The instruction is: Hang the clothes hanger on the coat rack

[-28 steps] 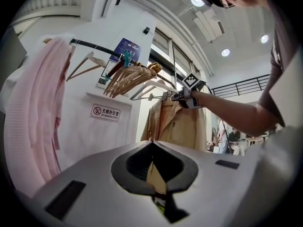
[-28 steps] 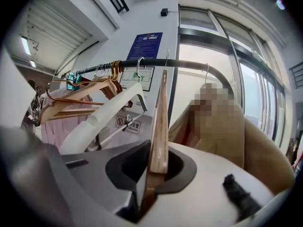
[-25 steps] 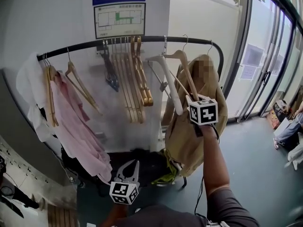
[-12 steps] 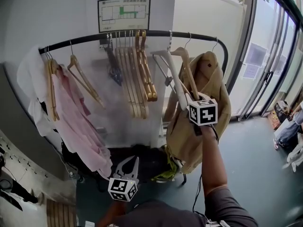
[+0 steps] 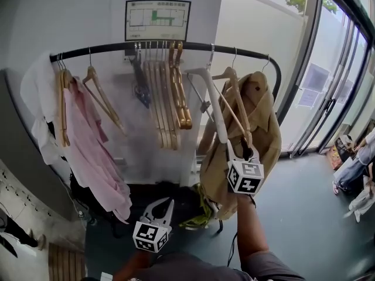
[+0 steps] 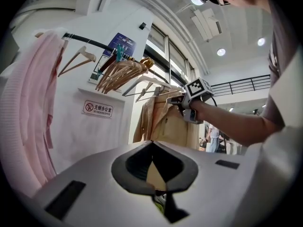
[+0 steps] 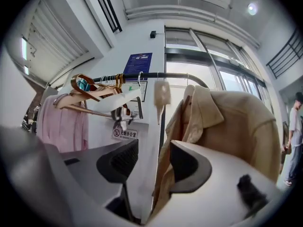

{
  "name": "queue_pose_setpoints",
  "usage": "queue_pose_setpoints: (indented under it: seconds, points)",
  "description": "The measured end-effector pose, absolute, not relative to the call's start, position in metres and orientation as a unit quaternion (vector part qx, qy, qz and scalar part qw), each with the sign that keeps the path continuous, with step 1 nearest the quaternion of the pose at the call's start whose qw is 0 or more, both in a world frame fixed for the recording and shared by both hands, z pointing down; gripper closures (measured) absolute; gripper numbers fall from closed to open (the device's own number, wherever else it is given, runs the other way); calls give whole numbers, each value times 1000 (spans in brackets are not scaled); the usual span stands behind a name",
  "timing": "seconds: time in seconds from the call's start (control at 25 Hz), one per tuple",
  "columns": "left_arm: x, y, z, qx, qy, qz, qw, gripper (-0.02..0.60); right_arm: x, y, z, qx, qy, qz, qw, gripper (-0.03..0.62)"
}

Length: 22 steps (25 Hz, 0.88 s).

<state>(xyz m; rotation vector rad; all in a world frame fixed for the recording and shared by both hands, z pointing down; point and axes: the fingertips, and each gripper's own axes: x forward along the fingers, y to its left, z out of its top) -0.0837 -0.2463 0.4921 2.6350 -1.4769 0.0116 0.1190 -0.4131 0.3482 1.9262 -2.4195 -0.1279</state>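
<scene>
A white clothes hanger (image 5: pixel 214 107) hangs by its hook on the black rail (image 5: pixel 176 47) of the coat rack, between wooden hangers (image 5: pixel 167 98) and a beige coat (image 5: pixel 258 127). My right gripper (image 5: pixel 241 152) is at the lower end of the hanger's right arm. Its jaws are opening. In the right gripper view the white hanger (image 7: pixel 152 169) runs between the jaws of the right gripper (image 7: pixel 154 167) with a gap on both sides. My left gripper (image 5: pixel 164 204) stays low in front of the rack, its jaws shut on nothing (image 6: pixel 152 145).
A pink shirt (image 5: pixel 88 151) hangs at the rail's left end beside another wooden hanger (image 5: pixel 102 104). Dark bags (image 5: pixel 176 201) lie on the floor under the rack. Glass doors (image 5: pixel 328 98) stand to the right, with a person (image 5: pixel 360 168) at the frame's right edge.
My right gripper has sunk down along the white hanger and its jaws have spread apart. The left gripper has stayed where it was.
</scene>
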Motion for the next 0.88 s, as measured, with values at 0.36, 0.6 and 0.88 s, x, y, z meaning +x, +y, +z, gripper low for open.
queue_pose_setpoints:
  seconds: [0.36, 0.6, 0.88]
  points:
    - [-75, -250, 488, 873, -485, 6, 46, 572, 100, -323, 430, 589, -807, 5, 47, 399]
    - [-77, -255, 482, 869, -493, 1, 37, 572, 87, -282, 466, 595, -801, -9, 67, 492]
    - [-78, -252, 477, 867, -497, 2, 26, 572, 81, -270, 468, 586, -809, -3, 49, 580]
